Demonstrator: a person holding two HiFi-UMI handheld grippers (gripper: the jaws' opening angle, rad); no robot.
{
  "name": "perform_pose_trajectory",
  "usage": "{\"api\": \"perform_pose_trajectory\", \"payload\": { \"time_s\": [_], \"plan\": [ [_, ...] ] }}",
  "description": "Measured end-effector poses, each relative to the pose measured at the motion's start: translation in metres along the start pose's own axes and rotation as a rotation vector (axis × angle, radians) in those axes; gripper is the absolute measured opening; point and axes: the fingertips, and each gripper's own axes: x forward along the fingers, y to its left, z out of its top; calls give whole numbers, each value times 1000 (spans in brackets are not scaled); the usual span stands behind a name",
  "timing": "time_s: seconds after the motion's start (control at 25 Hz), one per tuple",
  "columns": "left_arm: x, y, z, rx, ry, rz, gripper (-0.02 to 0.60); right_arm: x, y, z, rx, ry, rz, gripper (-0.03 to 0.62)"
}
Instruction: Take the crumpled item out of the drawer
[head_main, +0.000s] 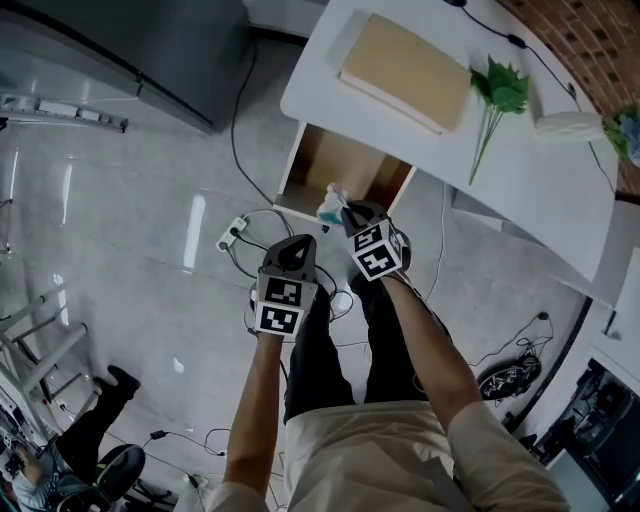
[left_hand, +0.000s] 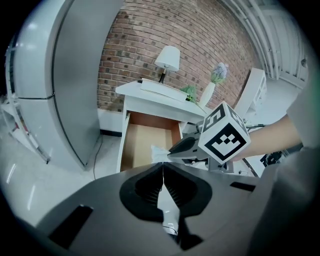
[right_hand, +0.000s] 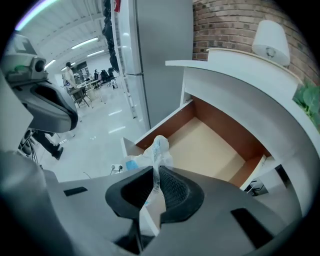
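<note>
The crumpled item (right_hand: 158, 150), a scrunched white wrapper with blue print, is pinched between the jaws of my right gripper (right_hand: 155, 175). It hangs above the front edge of the open wooden drawer (right_hand: 212, 145). In the head view the crumpled item (head_main: 330, 204) sticks out ahead of the right gripper (head_main: 343, 214), over the drawer (head_main: 340, 165) front. My left gripper (head_main: 296, 246) hovers beside it, nearer to me, above the floor. In the left gripper view the left gripper (left_hand: 163, 169) has its jaws shut with nothing between them, and the crumpled item (left_hand: 158, 153) shows beyond.
The white desk (head_main: 540, 170) above the drawer carries a flat tan board (head_main: 405, 72), a green plant sprig (head_main: 500, 95) and a lamp (left_hand: 167, 57). A grey cabinet (head_main: 140, 50) stands left. Cables and a power strip (head_main: 232, 233) lie on the floor.
</note>
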Motion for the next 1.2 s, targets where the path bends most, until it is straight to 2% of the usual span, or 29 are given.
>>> {"api": "perform_pose_trajectory", "payload": {
  "time_s": [0.2,0.32,0.4,0.48,0.56,0.88,1.2],
  "plan": [
    [-21,-28,-13,2,20,-25,17,-34,21,-10,8,-2,10,64],
    [-30,-39,-14,2,28,-39,17,-50,30,-12,57,-17,35,64],
    [-34,-45,-11,46,32,-32,17,-59,41,-11,86,-31,83,64],
    [-36,-53,-8,120,40,-22,17,-71,51,-12,61,-36,118,64],
    [-35,-60,-5,152,47,-26,17,-84,55,-14,62,-48,145,64],
    [-50,-58,18,157,52,-19,17,-123,48,-5,81,-106,183,64],
    [-59,-76,47,181,38,-4,17,-169,24,-4,72,-127,174,64]
  ]
}}
